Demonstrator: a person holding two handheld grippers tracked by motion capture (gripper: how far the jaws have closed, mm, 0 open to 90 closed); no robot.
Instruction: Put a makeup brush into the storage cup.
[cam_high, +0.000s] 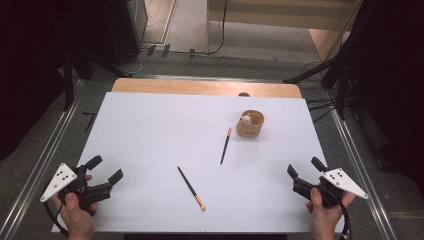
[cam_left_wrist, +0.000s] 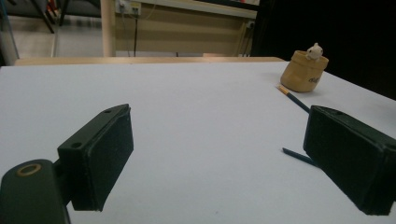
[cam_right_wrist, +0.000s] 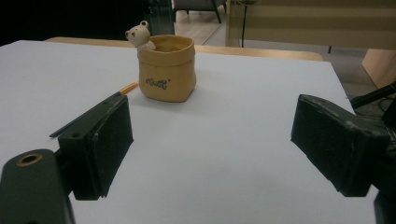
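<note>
A tan pot (cam_high: 250, 124) with a small white bear figure on its rim stands on the white table right of the middle; I see the pot (cam_left_wrist: 304, 71) far right in the left gripper view and the pot (cam_right_wrist: 168, 68) close ahead in the right gripper view. Two dark pencils lie flat: one pencil (cam_high: 226, 145) beside the pot, the other pencil (cam_high: 191, 187) nearer the front. My left gripper (cam_high: 105, 169) hovers open at the front left corner. My right gripper (cam_high: 304, 169) is open at the front right. Nothing lies between either pair of jaws.
The white sheet (cam_high: 165, 135) covers a wooden table (cam_high: 200, 87) whose bare strip shows at the far edge. Metal rails (cam_high: 50, 150) run along both sides. Dark stands and cables (cam_high: 330, 75) sit beyond the far corners.
</note>
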